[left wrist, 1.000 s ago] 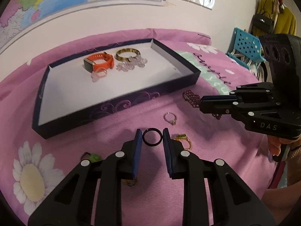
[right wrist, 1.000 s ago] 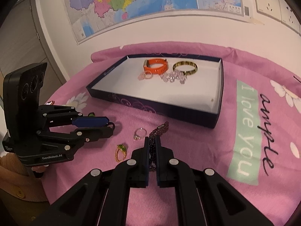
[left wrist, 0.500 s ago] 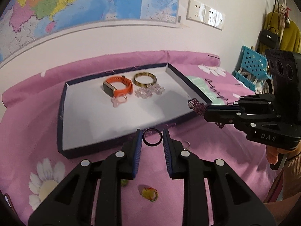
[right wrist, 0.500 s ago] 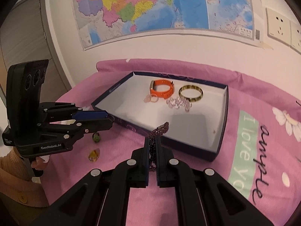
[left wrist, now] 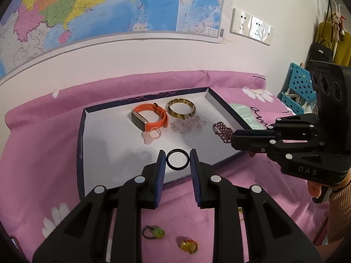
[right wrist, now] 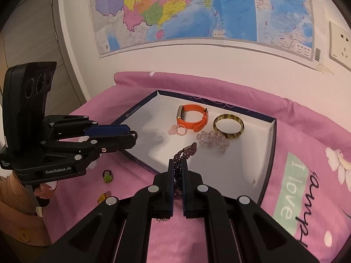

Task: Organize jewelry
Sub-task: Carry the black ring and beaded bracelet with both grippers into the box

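My left gripper (left wrist: 177,161) is shut on a black ring (left wrist: 177,162) and holds it above the near part of the white-lined, dark-rimmed box (left wrist: 109,144). My right gripper (right wrist: 178,166) is shut on a dark red beaded bracelet (right wrist: 185,153), held over the box's near right corner (right wrist: 266,175); the bracelet also shows in the left wrist view (left wrist: 222,131). In the box lie an orange watch (left wrist: 149,118), a yellow-brown bangle (left wrist: 181,108), a clear bead bracelet (left wrist: 187,125) and a pink ring (left wrist: 151,134).
On the pink flowered cloth in front of the box lie a green-stoned ring (left wrist: 154,232) and a yellow-stoned ring (left wrist: 188,245). A wall with a map stands close behind the box. A blue crate (left wrist: 296,92) stands at far right.
Both grippers have risen from the cloth and moved forward over the box, the left carrying the black ring, the right the beaded bracelet. The loose rings stayed on the cloth.
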Motion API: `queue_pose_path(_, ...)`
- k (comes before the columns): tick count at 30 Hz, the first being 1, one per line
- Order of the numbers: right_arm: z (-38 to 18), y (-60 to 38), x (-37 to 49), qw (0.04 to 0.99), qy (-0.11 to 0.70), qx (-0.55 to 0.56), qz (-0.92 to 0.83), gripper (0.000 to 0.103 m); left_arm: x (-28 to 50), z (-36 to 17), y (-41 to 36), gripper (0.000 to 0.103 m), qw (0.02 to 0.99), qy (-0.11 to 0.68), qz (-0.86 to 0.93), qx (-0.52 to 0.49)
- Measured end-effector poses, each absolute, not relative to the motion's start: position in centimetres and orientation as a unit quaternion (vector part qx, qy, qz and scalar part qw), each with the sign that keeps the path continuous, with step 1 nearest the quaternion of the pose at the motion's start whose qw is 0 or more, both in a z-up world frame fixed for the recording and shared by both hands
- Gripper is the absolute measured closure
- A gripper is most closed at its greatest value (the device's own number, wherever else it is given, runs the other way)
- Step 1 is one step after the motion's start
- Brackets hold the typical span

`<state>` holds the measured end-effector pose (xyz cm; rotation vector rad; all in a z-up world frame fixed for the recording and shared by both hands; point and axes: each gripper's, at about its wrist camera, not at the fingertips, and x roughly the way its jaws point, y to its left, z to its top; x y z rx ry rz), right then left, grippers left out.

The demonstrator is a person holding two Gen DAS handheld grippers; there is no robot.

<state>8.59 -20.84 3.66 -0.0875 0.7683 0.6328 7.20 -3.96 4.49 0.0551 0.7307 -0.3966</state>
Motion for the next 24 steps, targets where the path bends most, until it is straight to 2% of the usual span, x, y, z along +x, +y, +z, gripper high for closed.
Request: queue_pose_path(24,0.0,-18.4,14.8,0.853,0.423,-0.069,0.298,0.099,14.0,1.0,-5.1,0.080,0.896,0.410,-0.168,0.024)
